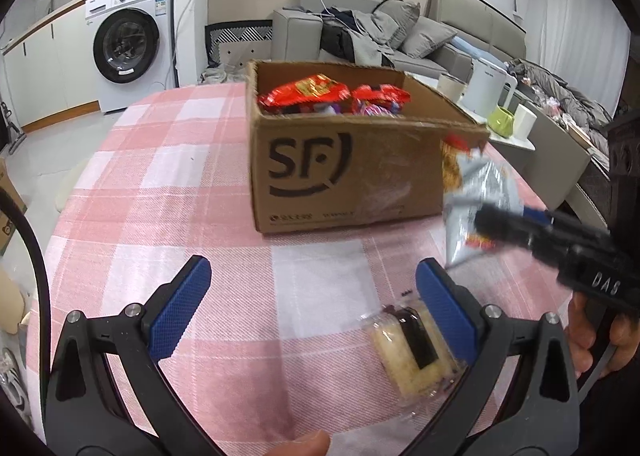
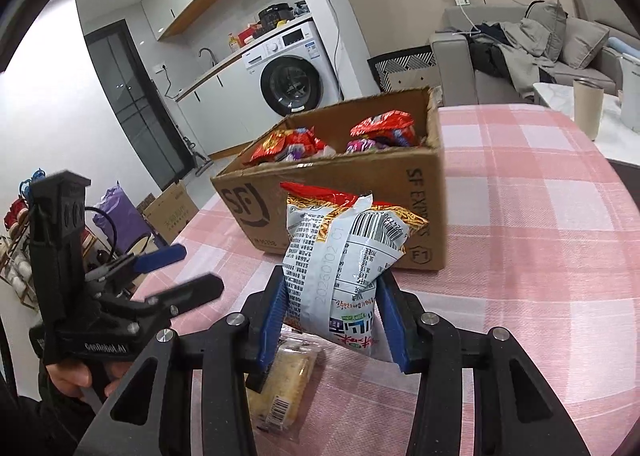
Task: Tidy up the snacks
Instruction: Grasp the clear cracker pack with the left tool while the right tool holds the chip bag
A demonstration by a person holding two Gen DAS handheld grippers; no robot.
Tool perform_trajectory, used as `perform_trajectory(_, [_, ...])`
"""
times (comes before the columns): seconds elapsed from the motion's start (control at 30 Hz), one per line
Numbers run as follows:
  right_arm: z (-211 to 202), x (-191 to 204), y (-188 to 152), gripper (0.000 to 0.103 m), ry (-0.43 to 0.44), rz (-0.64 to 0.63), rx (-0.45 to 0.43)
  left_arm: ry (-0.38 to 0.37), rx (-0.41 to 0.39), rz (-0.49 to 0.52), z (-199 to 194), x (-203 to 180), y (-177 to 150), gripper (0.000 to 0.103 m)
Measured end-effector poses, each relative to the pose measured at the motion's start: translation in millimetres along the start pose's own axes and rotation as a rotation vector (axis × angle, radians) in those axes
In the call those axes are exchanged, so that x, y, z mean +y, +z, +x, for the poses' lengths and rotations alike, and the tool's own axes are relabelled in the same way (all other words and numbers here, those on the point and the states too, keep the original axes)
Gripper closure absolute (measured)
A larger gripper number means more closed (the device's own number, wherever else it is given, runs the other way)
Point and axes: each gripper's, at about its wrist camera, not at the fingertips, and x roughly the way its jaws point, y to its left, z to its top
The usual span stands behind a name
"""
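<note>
An open cardboard SF box [image 1: 340,176] stands on the pink checked table and holds red snack packs [image 1: 304,90]; it also shows in the right wrist view [image 2: 420,184]. My right gripper [image 2: 332,320] is shut on a silver snack bag [image 2: 344,256], held above the table just in front of the box; the bag shows blurred in the left wrist view [image 1: 476,192]. A clear-wrapped yellow cake [image 1: 412,356] lies on the table beside my right blue pad. My left gripper [image 1: 312,296] is open and empty above the table, also seen in the right wrist view [image 2: 176,272].
The pink checked tablecloth [image 1: 160,196] covers a round table. Beyond its right edge a side table carries a white kettle [image 1: 486,86], a green mug [image 1: 502,122] and cups. A washing machine [image 1: 128,44] and a grey sofa [image 1: 420,36] stand behind.
</note>
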Motion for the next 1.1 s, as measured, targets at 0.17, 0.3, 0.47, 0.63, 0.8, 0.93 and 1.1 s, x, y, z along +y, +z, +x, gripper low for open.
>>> perform_trajectory(0.17, [-14.3,-2.5,4.6,0.059,-0.022,-0.007,-0.035,-0.033,0.044,0.043,8.5,-21.4,-10.7,0.001])
perform_trajectory(0.3, [-23.2,-3.5,8.2,0.059,-0.039,-0.020,-0.055,-0.041,0.068,0.060,11.5,-38.1,-20.8,0.001])
perform_trajectory(0.47, [-23.8,-5.1,9.6,0.059,-0.040,-0.018,-0.055,-0.052,0.116,0.058,20.0,-55.0,-34.0,0.001])
perform_trajectory(0.63, [-25.0,-2.5,9.0,0.059,-0.040,-0.022,-0.052,-0.033,0.151,0.093,30.8,-70.8,-46.2,0.001])
perform_trajectory(0.8, [-24.0,-3.0,9.0,0.059,-0.043,-0.018,-0.052,-0.028,0.180,0.099,39.5,-70.3,-49.2,0.001])
perform_trajectory(0.93, [-23.6,-2.4,9.5,0.059,-0.041,-0.018,-0.053,-0.030,0.190,0.090,41.3,-61.8,-48.2,0.003])
perform_trajectory(1.1, [-22.1,-2.1,9.3,0.059,-0.038,-0.018,-0.047,-0.078,0.210,0.075,42.7,-58.0,-44.6,0.023])
